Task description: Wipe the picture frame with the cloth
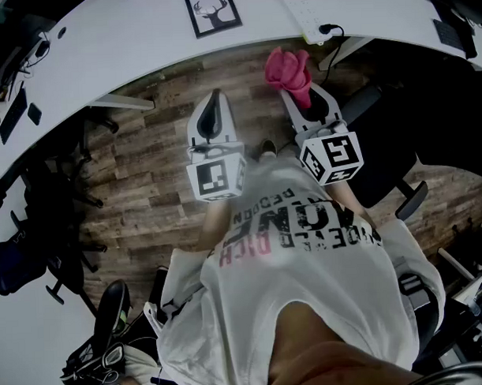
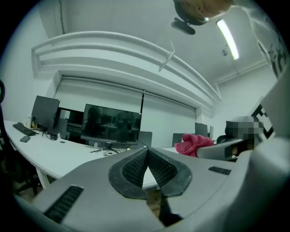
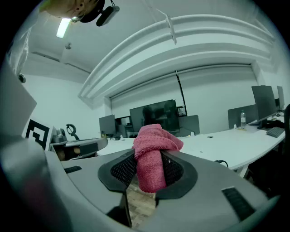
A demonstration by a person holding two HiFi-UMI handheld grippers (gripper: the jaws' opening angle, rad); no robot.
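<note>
Head view looks steeply down past the person's shirt (image 1: pixel 306 249) onto the left gripper (image 1: pixel 214 102), right gripper (image 1: pixel 303 95), floor (image 1: pixel 146 175) and curved desk (image 1: pixel 125 42). Each gripper view sits close behind its own jaws, facing out level over the desk toward the monitors (image 2: pixel 112 124). All three share the desk and the pink cloth (image 3: pixel 154 154), and each gripper view catches the other gripper at its edge.

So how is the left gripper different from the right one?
The left gripper is empty, its fingers pressed together; the right gripper pinches the pink cloth. The left gripper's fingers touch, while the right's are kept apart by the cloth. Both are white and hang over the wood floor, short of the desk.
</note>
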